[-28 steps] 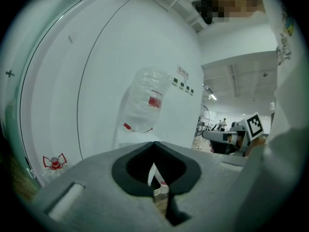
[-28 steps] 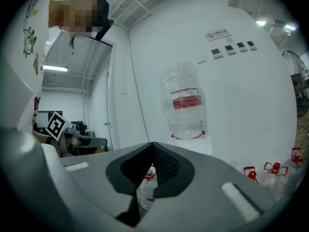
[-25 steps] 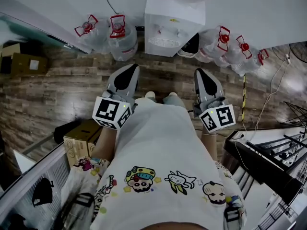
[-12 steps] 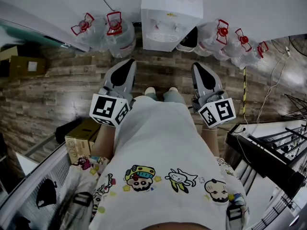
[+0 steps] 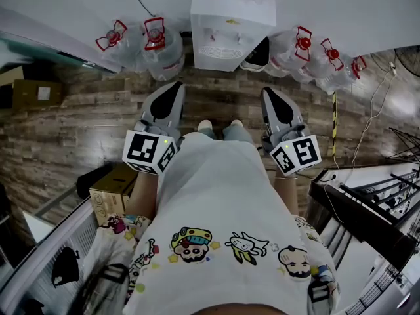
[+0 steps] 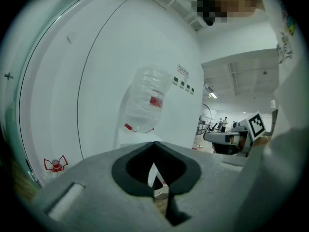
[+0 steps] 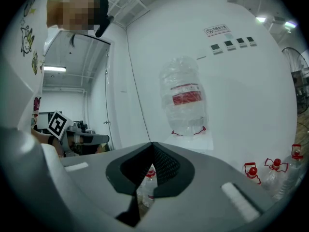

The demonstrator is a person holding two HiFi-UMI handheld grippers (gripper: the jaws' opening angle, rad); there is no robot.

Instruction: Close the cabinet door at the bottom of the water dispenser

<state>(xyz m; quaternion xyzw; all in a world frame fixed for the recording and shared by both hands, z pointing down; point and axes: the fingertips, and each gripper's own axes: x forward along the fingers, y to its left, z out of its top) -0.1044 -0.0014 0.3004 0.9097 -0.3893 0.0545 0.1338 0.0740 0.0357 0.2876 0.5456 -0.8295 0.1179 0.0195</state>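
Gripping nothing: left claw (image 6: 154, 145) is clenched, jaws tip to tip, empty. Right claw (image 7: 152, 145) is the same, clenched and empty. 2 claws, 2 marker cubes, one each: left cube (image 5: 149, 153), right cube (image 5: 296, 155). Both claws point roughly level at the wall, side by side. My 2 shoe toes (image 5: 205, 127) are between them on the wood floor (image 5: 79, 123).

Straight ahead, the dispenser (image 5: 230, 21) stands against the white wall (image 5: 341, 5). It's well apart from both claws and lined up with the gap between them. 1 inverted bottle (image 7: 186, 98) sits on top of it. The door is at its base. Head view looks down on the top, so I can't make out the door face. 1 dark piece (image 5: 257, 54) with a white rim sticks out at the dispenser's lower right; can't tell whether that is the door.

Floor bottles: 5, red-capped, all along the wall. Left pair (image 5: 157, 44) is just beside the dispenser. Right trio (image 5: 308, 54) runs off to the other side.

Cardboard boxes: 2. Near box (image 5: 113, 190) is by my left arm, far box (image 5: 36, 92) is at the far left.
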